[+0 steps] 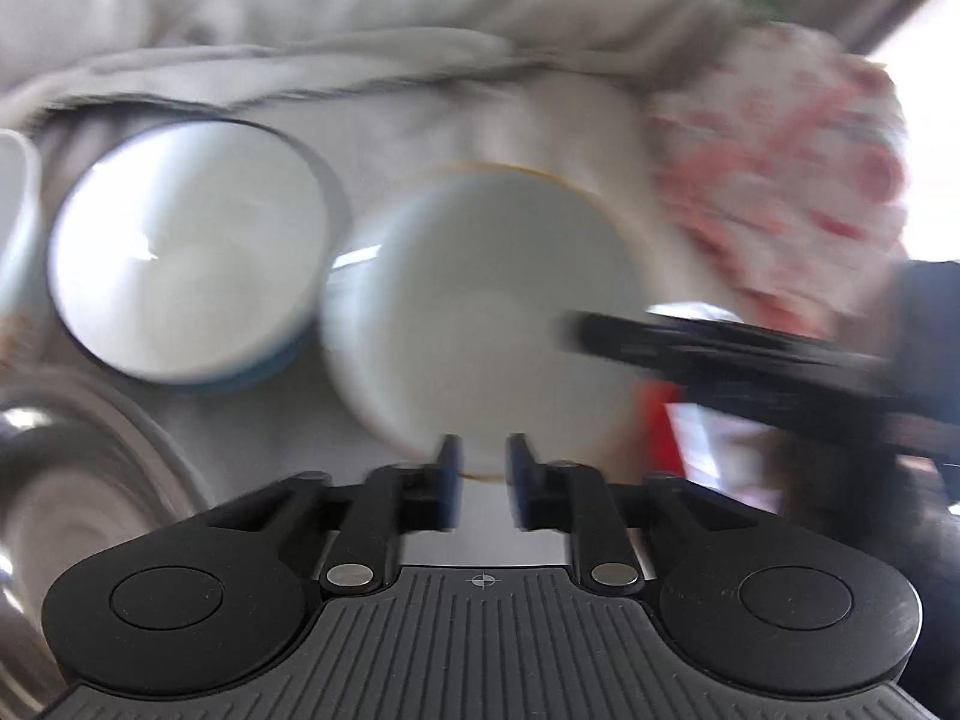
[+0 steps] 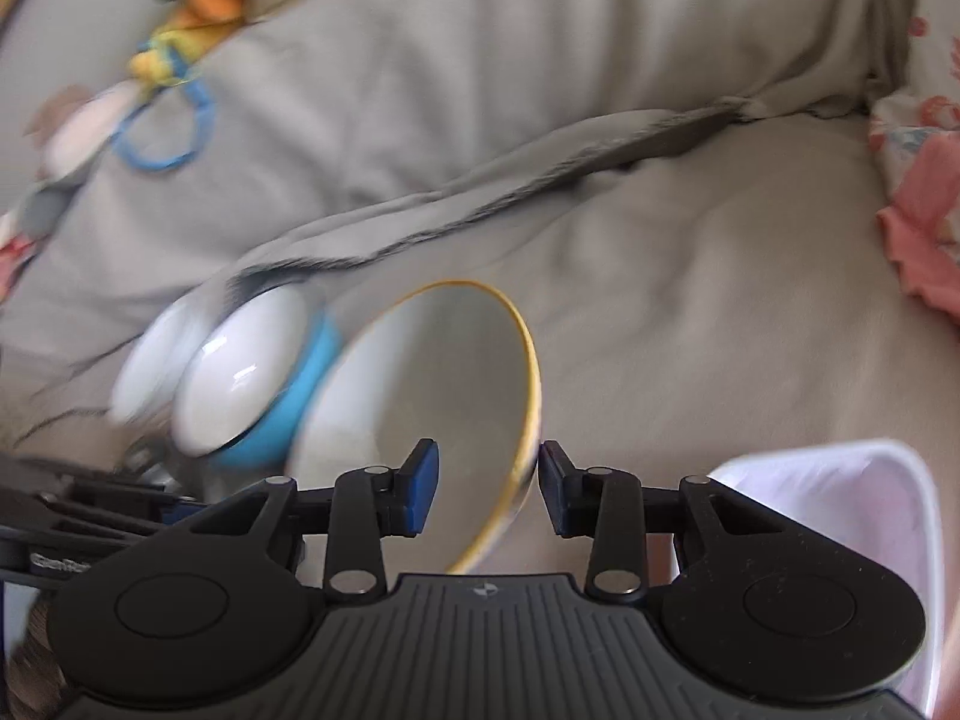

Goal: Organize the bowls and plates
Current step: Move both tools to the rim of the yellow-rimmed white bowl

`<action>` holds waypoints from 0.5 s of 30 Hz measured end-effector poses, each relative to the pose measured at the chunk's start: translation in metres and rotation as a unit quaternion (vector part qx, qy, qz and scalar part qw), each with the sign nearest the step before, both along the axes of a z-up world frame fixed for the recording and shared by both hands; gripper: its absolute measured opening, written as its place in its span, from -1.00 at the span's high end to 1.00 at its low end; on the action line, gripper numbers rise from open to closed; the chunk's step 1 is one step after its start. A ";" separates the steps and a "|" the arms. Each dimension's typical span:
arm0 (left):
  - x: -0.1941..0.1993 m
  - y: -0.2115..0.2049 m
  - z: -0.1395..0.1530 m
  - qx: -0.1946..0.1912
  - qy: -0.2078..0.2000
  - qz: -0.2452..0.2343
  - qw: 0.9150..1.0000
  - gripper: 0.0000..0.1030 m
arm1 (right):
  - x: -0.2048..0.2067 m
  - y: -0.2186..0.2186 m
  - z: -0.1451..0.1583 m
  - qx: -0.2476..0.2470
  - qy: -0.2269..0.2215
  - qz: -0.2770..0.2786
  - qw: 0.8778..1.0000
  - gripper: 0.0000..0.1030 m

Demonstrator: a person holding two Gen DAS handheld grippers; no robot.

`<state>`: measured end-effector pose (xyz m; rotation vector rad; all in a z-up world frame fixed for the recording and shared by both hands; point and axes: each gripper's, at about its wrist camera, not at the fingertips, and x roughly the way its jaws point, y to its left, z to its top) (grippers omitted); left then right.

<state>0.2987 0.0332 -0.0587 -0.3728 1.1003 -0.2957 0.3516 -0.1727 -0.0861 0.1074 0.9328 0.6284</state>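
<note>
The white ceramic bowl with a thin yellow rim is tilting on its side in the right wrist view, its smooth glossy inside facing the camera. It is sitting on the grey, wrinkled fabric surface. Its rim is passing between the fingers of the right gripper; the blue pads are standing apart on both sides of the rim, and I cannot tell if they are touching it.

In the left wrist view the same bowl is appearing blurred just in front of the left gripper, whose fingers are standing a little apart with the bowl's lower edge showing at the gap; contact is not clear.

Just beside it is lying a white bowl with a blue outside, round and shiny, seeming to touch the yellow-rimmed one. Behind that one, another white dish is showing, too blurred to describe.

A round metal vessel with a dull sheen is at the lower left of the left wrist view. A soft cloth with a pink floral pattern is lying at the right, and a pale, thin plastic bag is near the right gripper.
</note>
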 end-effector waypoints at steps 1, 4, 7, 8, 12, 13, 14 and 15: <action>-0.009 -0.003 0.005 -0.006 -0.009 -0.001 1.000 0.64 | -0.008 0.002 0.003 0.010 -0.003 0.015 1.000 0.29; -0.018 -0.013 0.009 0.031 -0.028 0.015 0.999 0.64 | -0.020 0.010 0.009 0.041 0.012 0.051 0.998 0.29; -0.012 -0.006 0.001 0.042 -0.030 0.042 0.998 0.64 | -0.025 0.025 0.012 -0.006 -0.019 0.039 0.999 0.30; -0.010 -0.001 -0.001 0.040 -0.028 0.056 0.997 0.63 | -0.024 0.027 0.011 -0.019 -0.023 0.033 0.999 0.32; -0.011 0.016 -0.003 0.047 -0.039 0.097 0.993 0.63 | -0.014 0.021 0.006 -0.036 -0.019 0.020 0.999 0.38; -0.010 0.019 -0.006 0.044 -0.038 0.108 0.992 0.63 | -0.012 0.018 0.003 -0.040 -0.017 0.014 0.999 0.39; -0.007 0.021 -0.009 0.039 -0.035 0.115 0.992 0.63 | -0.010 0.016 0.001 -0.045 -0.015 0.009 0.999 0.39; -0.003 0.023 -0.013 0.034 -0.031 0.122 0.991 0.63 | -0.008 0.014 -0.003 -0.050 -0.013 0.004 0.999 0.39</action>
